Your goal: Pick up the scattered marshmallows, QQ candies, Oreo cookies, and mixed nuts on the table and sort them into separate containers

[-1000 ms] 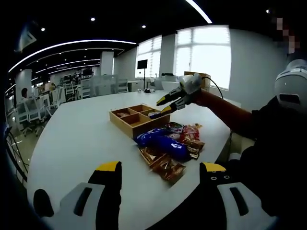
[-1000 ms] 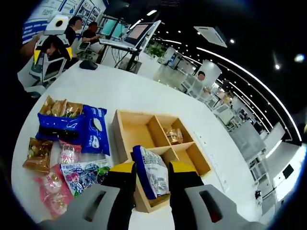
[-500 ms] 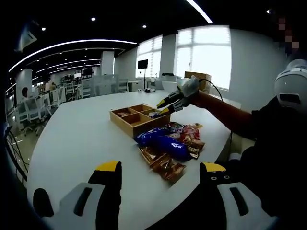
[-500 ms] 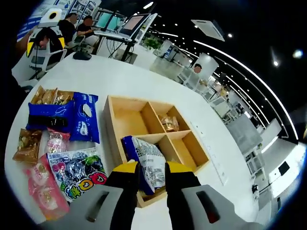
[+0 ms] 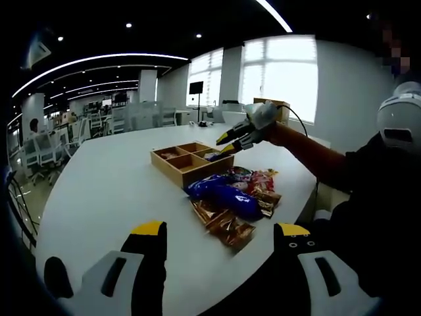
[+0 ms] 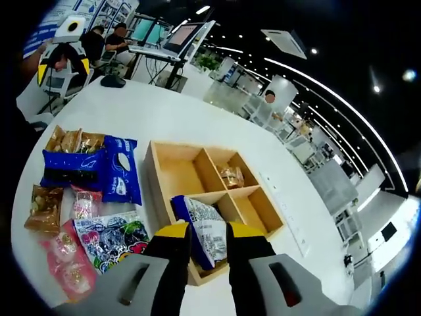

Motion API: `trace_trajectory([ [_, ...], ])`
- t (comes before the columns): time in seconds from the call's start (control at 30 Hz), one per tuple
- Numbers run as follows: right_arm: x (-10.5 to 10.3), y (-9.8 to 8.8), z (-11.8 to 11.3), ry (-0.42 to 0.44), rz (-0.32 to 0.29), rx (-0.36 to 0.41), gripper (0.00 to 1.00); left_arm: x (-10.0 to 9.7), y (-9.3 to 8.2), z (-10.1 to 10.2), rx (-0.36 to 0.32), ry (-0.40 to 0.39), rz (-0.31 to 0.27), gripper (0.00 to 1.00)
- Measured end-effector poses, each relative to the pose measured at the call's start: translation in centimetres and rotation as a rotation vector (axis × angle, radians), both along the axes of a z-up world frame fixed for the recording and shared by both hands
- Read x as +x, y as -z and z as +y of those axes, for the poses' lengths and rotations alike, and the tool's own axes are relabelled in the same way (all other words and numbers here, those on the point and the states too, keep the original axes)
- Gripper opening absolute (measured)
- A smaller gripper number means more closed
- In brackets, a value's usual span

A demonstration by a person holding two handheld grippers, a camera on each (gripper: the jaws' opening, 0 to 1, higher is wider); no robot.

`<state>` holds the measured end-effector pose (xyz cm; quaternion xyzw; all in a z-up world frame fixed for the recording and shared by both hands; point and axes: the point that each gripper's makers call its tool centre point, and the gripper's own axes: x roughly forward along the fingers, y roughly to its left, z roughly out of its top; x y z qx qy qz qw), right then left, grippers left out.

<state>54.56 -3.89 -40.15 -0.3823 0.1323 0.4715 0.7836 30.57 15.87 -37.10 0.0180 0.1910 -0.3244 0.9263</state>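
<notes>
- In the right gripper view, the right gripper (image 6: 200, 238) had its yellow-tipped jaws closed on a blue-and-white snack packet (image 6: 200, 227), held over the near compartment of the wooden tray (image 6: 156, 181).
- The wooden tray sat on the white worktop (image 6: 158, 118), split into four compartments; a small gold-brown packet (image 6: 231, 177) lay in a far compartment, while the large left compartment looked bare.
- Just left of the tray lay a blue Oreo packet (image 6: 122, 168), touching a dark blue packet (image 6: 69, 174); gold nut packets (image 6: 72, 140) lay just beyond them.
- Nearer the camera were a colourful QQ candy bag (image 6: 108, 238), pink packets (image 6: 66, 260) and a brown nut packet (image 6: 45, 209), all close together.
- Far off, people sat at a desk with monitors (image 6: 164, 39).
- In the left gripper view, the left gripper (image 5: 220, 234) hovered low over the worktop edge with its jaws spread wide and nothing between them.
- Beyond it lay the heap of packets (image 5: 230, 197), gold ones nearest, blue ones in the middle, pink and coloured ones towards the tray.
- Farther on stood the wooden tray, with the right gripper reaching in over its right end from a sleeved arm (image 5: 316, 158).
</notes>
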Motion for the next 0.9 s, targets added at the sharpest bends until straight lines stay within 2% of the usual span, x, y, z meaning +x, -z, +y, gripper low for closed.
trace_trajectory([
  [0.2, -1.4, -0.3, 0.0, -0.002, -0.012, 0.001, 0.18, 0.0, 0.2, -0.1, -0.001, 0.002, 0.002, 0.70],
  [0.5, -1.8, -0.6, -0.6, 0.000, -0.037, -0.010, 0.18, -0.2, 0.1, 0.1, -0.004, -0.006, 0.000, 0.70],
  [0.7, -2.4, -1.1, -1.5, 0.013, -0.048, 0.002, 0.20, -0.1, 0.3, 0.0, -0.008, -0.001, 0.001, 0.70],
  [0.9, -2.8, -1.8, -2.2, 0.027, -0.049, 0.047, 0.22, -0.2, 0.0, 0.0, -0.005, -0.001, -0.008, 0.70],
])
